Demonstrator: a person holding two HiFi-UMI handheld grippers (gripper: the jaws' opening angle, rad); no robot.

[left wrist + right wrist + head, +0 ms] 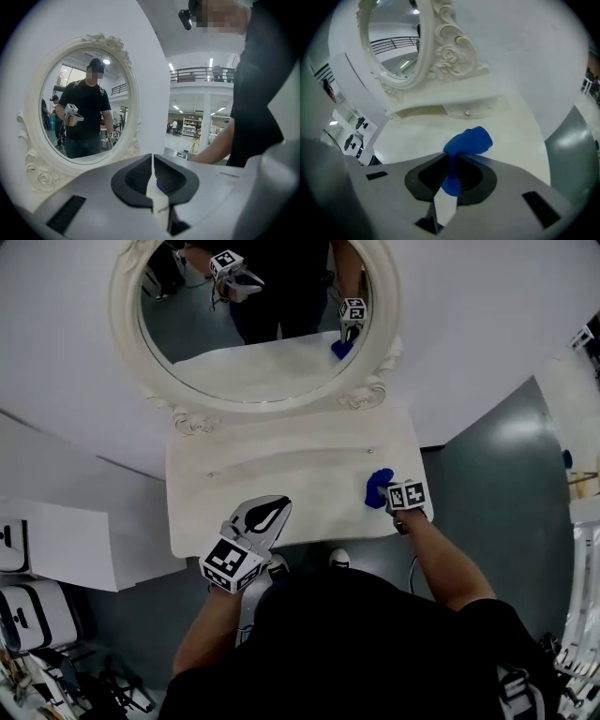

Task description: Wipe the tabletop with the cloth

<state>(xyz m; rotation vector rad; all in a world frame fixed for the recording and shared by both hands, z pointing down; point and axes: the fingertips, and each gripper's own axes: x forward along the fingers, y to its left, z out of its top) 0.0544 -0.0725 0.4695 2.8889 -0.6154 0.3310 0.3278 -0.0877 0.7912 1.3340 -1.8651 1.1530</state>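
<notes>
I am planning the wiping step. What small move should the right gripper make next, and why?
Probably sweep the cloth to the left, pressed flat on the tabletop. The right gripper is shut on the cloth near the tabletop's right end, and most of the bare white surface lies to its left, so a leftward stroke would likely cover the most area.

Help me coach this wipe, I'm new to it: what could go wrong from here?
1. The cloth is a small bunched wad pinched in the right claw, so the hard claw may scrape the tabletop instead of wiping it.
2. The cloth is near the tabletop's right edge, so an outward stroke could slip off.
3. A stroke pushed far back might bump the carved mirror frame.
</notes>
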